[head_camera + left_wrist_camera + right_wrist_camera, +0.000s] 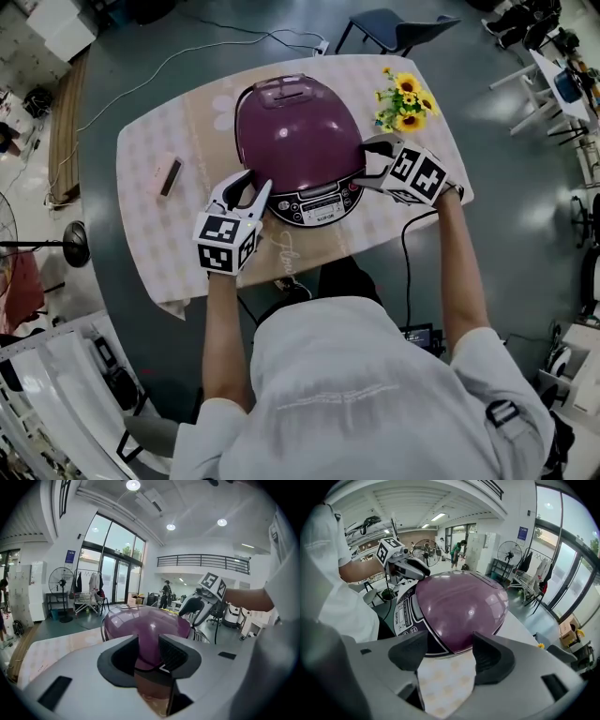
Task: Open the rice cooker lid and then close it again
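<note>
Left gripper (147,644) and right gripper (450,641) jaws both released, closed rice cooker lid (295,131) just ahead of each; I'd brace one side and lift squarely.

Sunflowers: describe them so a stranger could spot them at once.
Find the table with the pale cloth and the big purple rice cooker on it. Right of the cooker in the head view, near the far edge, sits a bunch of sunflowers: the only yellow-and-green thing there.
</note>
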A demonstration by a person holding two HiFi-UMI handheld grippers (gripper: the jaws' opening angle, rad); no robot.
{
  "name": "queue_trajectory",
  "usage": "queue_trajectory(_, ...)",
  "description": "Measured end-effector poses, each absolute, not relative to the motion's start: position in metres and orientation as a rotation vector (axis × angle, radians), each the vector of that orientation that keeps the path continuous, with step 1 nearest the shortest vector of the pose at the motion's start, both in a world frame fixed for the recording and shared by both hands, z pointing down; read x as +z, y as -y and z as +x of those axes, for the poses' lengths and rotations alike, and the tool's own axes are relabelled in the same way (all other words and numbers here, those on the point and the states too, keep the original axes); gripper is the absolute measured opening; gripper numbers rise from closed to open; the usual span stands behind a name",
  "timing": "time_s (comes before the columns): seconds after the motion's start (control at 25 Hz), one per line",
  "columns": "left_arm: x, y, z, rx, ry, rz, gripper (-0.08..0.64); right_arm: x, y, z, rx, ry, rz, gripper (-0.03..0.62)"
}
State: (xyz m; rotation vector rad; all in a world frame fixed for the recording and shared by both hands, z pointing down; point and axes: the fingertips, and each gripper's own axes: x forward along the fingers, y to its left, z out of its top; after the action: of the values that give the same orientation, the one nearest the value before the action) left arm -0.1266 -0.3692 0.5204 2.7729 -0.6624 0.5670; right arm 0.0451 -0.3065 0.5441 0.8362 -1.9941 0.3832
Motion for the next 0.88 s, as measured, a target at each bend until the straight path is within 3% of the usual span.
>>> queue_trajectory(0.88,0.5294,0.3678,-0.1223,0.681,0.602,2.801,0.152,0.5467,0.3055,0.0445,0.465,2.002,0.804,0.302)
